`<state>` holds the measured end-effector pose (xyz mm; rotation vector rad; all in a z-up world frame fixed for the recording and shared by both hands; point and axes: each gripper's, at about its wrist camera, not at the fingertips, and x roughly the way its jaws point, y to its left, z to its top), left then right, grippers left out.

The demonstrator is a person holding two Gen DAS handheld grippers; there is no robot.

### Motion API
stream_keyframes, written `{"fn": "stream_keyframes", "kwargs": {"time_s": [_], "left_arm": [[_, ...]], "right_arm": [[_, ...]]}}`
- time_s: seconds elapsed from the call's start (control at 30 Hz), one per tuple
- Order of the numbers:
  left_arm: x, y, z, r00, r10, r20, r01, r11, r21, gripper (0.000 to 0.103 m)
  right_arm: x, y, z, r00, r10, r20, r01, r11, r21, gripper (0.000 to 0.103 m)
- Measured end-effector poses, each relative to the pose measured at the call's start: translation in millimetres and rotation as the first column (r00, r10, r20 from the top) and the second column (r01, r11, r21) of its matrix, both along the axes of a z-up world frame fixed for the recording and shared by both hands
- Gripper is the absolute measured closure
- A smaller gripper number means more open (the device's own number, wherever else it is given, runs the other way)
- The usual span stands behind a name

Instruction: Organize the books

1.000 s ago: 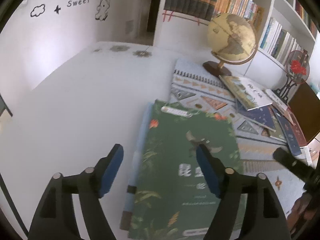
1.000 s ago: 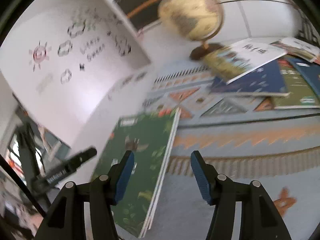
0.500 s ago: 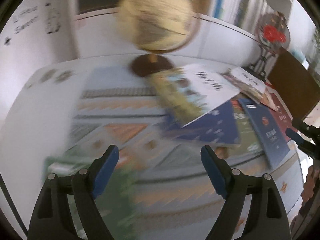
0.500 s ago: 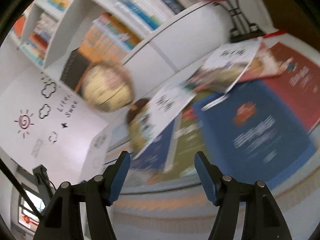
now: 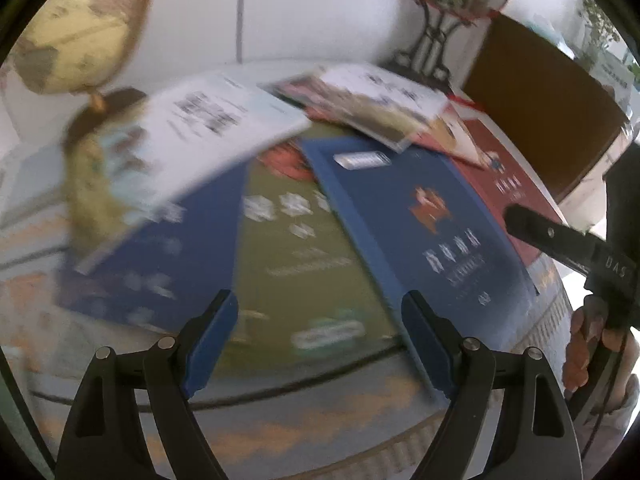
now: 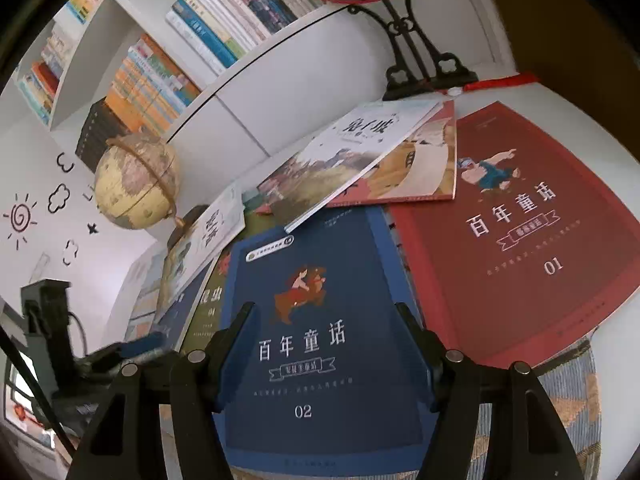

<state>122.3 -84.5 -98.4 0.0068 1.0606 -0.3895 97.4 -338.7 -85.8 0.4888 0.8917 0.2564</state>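
Observation:
A loose pile of books lies on the patterned rug (image 5: 280,432). A blue book marked 02 (image 6: 320,320) sits on top, right under my right gripper (image 6: 324,356), which hovers open over its cover with nothing between the pads. Beside it lie a red book marked 01 (image 6: 520,232) and a white picture book (image 6: 360,152). My left gripper (image 5: 320,344) is open and empty above an olive-green book (image 5: 304,256), between a dark blue book (image 5: 160,248) and the blue book (image 5: 432,216). The right gripper's black body (image 5: 560,240) shows at the right edge.
A globe (image 6: 136,184) stands left of the pile, with a white book (image 5: 192,132) leaning over its base. Behind are a round red fan ornament on a black stand (image 6: 420,56) and a full white bookshelf (image 6: 200,40). A person's hand (image 5: 592,344) shows at the right.
Both grippers swung right, away from the green book at the rug's left end, and now hang over the pile. Their jaws stand a little wider than before.

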Motion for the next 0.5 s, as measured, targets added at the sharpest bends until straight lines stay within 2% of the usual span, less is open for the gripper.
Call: {"fn": "stream_keyframes", "kwargs": {"time_s": [0.03,0.1,0.2,0.3,0.43,0.5], "left_arm": [[-1.6,-4.9,-4.0,1.000,-0.002,-0.011,0.002,1.000,-0.007,0.020],[-8.3,-14.8,-2.9,1.000,0.002,0.027,-0.002,1.000,0.017,0.019],[-13.5,-23.1,-2.8,1.000,-0.023,0.021,0.023,1.000,-0.012,0.019],[-19.6,-31.4,-3.7,0.998,-0.046,0.036,0.046,0.999,0.017,0.018],[-27.0,-33.1,-5.7,0.996,-0.052,0.067,0.052,0.999,0.013,0.013],[-27.3,-34.5,-6.5,0.996,-0.057,0.074,0.056,0.998,0.013,0.013]], "right_arm": [[0.5,-0.1,-2.0,1.000,-0.001,-0.004,0.001,1.000,-0.007,0.038],[3.6,0.5,-9.4,0.999,-0.019,-0.025,0.018,0.999,-0.049,0.038],[2.5,0.4,-11.4,1.000,-0.005,-0.012,0.004,0.997,-0.083,0.036],[4.7,7.7,-13.8,1.000,0.031,0.001,-0.031,0.987,-0.157,0.034],[11.0,20.8,-18.2,0.994,0.110,0.003,-0.107,0.975,-0.193,0.012],[13.7,26.8,-19.0,0.990,0.143,-0.005,-0.140,0.967,-0.213,0.004]]}}
